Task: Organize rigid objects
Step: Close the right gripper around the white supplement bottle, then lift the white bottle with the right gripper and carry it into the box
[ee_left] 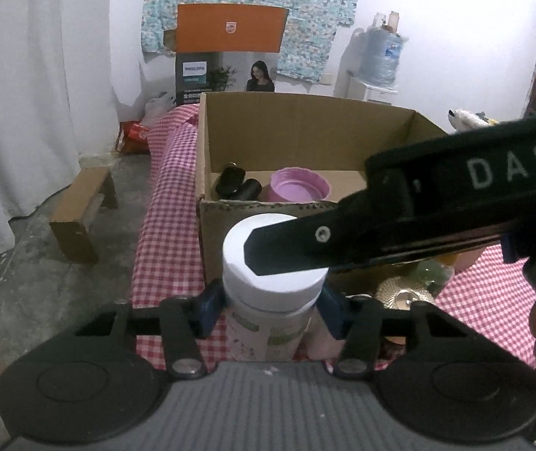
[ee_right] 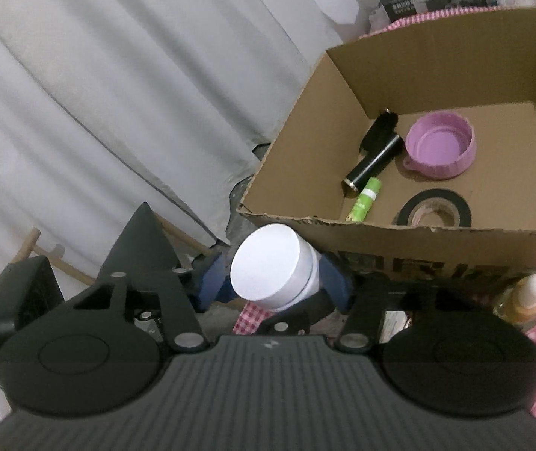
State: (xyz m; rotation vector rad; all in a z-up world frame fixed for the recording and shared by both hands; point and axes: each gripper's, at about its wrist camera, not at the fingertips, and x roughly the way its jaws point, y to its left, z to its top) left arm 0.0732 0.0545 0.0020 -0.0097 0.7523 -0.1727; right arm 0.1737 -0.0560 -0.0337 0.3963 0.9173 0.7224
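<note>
Two grippers meet on one bottle (ee_left: 268,300): the left gripper (ee_left: 268,302) clamps its body just under the white cap (ee_right: 268,267), bottle upright, while the right gripper (ee_right: 273,282) straddles the cap with its blue pads (ee_right: 337,285) close either side; whether they press, I cannot tell. From the left gripper the box (ee_left: 305,127) lies at 12 o'clock, its near wall just behind the bottle. Inside sit a pink lid (ee_right: 440,144), black tube (ee_right: 375,163), green roll (ee_right: 365,199) and tape (ee_right: 433,208). My guess: the bottle must rise over that wall, long axis vertical
</note>
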